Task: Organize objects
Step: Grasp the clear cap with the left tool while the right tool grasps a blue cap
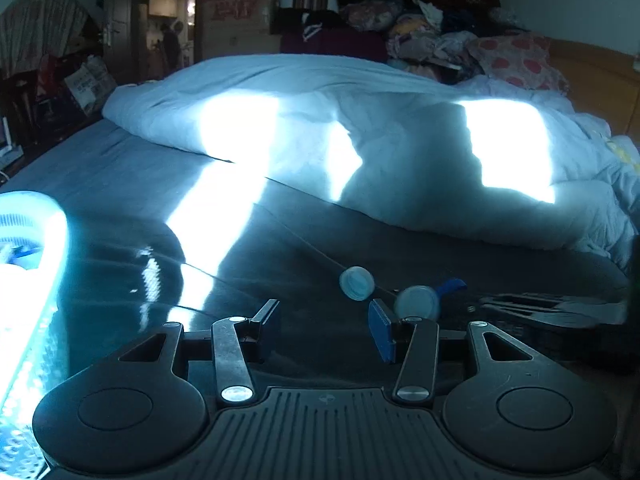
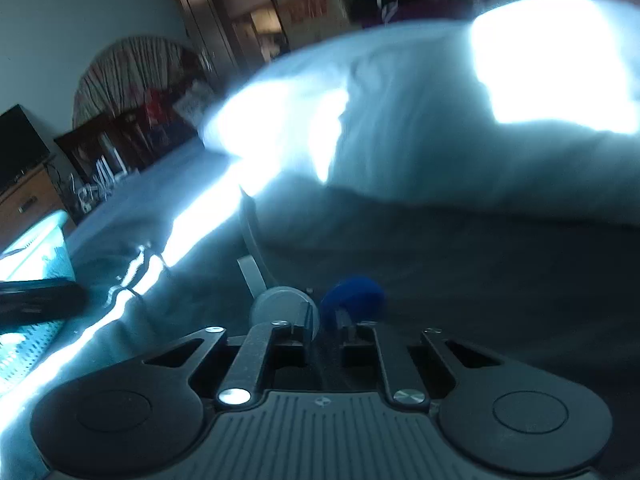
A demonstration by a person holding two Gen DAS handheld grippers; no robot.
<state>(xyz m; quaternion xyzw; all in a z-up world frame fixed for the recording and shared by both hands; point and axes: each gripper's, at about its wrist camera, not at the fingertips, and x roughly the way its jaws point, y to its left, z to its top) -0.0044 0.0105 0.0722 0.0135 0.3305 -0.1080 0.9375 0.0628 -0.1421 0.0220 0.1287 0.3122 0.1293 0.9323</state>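
Observation:
In the left wrist view, two pale bottle caps lie on the dark bed sheet: one (image 1: 357,283) ahead, one (image 1: 417,302) by my right finger, with a blue piece (image 1: 451,286) behind it. My left gripper (image 1: 324,320) is open and empty just short of them. In the right wrist view, my right gripper (image 2: 326,320) is nearly shut on something between a pale round cap (image 2: 280,304) and a blue round object (image 2: 354,298); which one it grips is blurred. The right gripper shows in the left wrist view (image 1: 552,310), low on the sheet.
A white perforated basket (image 1: 28,280) stands at the left, also in the right wrist view (image 2: 36,256). A bunched pale duvet (image 1: 360,128) crosses the bed behind. Clothes pile (image 1: 432,36) lies at the far headboard. Furniture lines the left wall.

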